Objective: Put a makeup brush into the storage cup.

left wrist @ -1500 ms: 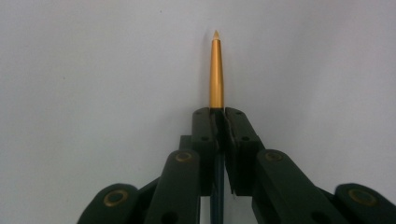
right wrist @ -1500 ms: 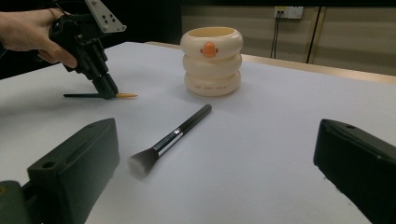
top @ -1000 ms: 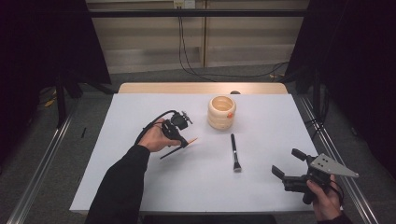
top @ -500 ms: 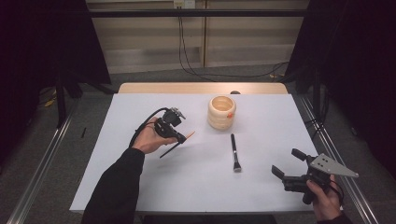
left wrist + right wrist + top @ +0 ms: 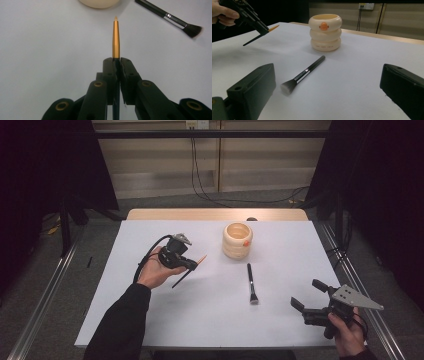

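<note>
Left gripper view shows your left claw (image 5: pixel 116 65) clamped tight on a thin brush (image 5: pixel 116 40), its gold ferrule and pale tip sticking out past the fingertips toward the cream holder (image 5: pixel 99 3). From the high view, the thin brush (image 5: pixel 192 266) now hangs clear of the table (image 5: pixel 125 300), left of the holder (image 5: pixel 237 240) and angled toward it. Over the last second you have lifted it off the paper and carried it a little up and away from the holder, so the pickup looks finished, and what seems left is swinging the tip round over the holder's open mouth and lowering it in.

The 2nd brush (image 5: pixel 251 283), black with a flat dark head, lies on the table in front of the holder, untouched.

Your right claw (image 5: pixel 306 293) sits well to the right and nearer you than the holder, jaws spread wide with nothing between them; it has not shifted. In the right gripper view the 2nd brush (image 5: pixel 303 74) lies just ahead of it, likely your next pick.
</note>
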### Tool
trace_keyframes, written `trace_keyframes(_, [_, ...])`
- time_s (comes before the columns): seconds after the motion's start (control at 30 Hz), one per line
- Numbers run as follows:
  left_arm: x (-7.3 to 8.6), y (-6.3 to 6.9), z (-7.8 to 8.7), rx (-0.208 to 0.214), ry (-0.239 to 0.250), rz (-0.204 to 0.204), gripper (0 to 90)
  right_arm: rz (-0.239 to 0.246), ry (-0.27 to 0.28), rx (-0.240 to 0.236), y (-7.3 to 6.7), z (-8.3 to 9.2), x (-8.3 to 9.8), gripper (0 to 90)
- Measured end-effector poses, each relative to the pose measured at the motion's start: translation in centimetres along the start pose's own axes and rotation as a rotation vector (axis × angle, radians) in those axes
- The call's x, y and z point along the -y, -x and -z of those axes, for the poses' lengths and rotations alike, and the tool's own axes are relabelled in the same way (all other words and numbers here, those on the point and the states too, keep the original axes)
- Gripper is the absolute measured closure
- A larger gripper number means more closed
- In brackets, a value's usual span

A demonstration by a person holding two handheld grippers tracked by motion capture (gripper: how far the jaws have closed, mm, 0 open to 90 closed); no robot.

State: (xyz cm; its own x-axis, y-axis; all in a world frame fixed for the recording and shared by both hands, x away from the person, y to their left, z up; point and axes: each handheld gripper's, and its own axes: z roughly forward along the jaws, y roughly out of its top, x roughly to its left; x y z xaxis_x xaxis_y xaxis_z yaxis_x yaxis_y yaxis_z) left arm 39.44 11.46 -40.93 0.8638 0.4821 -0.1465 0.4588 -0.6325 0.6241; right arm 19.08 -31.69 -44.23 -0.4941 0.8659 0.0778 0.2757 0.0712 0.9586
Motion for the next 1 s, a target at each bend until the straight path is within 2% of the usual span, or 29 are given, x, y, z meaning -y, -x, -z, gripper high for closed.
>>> trace_keyframes(0.03, [0.1,0.2,0.2,-0.003,0.034,0.005,83.6,0.0,0.0,0.0,0.0,0.0,0.0,0.0])
trace_keyframes(0.1, [0.2,0.3,0.3,0.003,0.047,0.005,83.6,0.0,0.0,0.0,0.0,0.0,0.0,0.0])
trace_keyframes(0.17, [0.2,0.5,0.7,-0.013,0.071,-0.01,83.6,0.001,0.0,0.0,0.0,0.0,0.0,0.0])
trace_keyframes(0.23, [0.5,0.6,1.1,-0.017,0.116,-0.002,83.6,0.0,0.0,0.0,0.0,0.0,0.0,0.0])
trace_keyframes(0.27, [0.5,0.6,1.1,-0.017,0.116,-0.002,83.5,0.0,0.001,0.0,0.0,0.0,0.0,0.0])
trace_keyframes(0.37, [0.9,0.8,1.6,-0.017,0.162,0.009,83.6,0.0,0.0,0.0,0.0,0.0,0.0,0.0])
trace_keyframes(0.47, [1.1,1.0,1.7,-0.01,0.188,0.017,83.5,-0.002,-0.001,0.0,0.0,0.0,0.0,0.0])
trace_keyframes(0.5, [1.2,1.1,1.9,-0.018,0.178,0.019,83.6,-0.001,0.0,0.0,0.0,0.0,0.0,0.0])
trace_keyframes(0.67, [1.8,1.6,2.6,-0.028,0.258,0.028,83.5,-0.001,0.0,-0.001,0.0,0.0,0.0,0.0])
trace_keyframes(0.73, [1.9,1.6,2.8,-0.039,0.259,0.035,83.5,-0.001,0.0,-0.001,0.0,0.0,0.0,0.0])
trace_keyframes(0.77, [2.4,1.6,2.9,-0.038,0.298,0.049,83.5,0.0,0.001,0.0,0.0,0.0,0.0,0.0])
trace_keyframes(0.9, [2.9,1.7,3.1,-0.039,0.336,0.058,83.5,0.0,0.0,-0.001,0.0,0.0,0.0,0.0])
trace_keyframes(1.0, [3.2,1.8,3.4,-0.022,0.364,0.063,83.5,0.001,0.001,-0.001,-0.1,0.0,0.0,0.0])
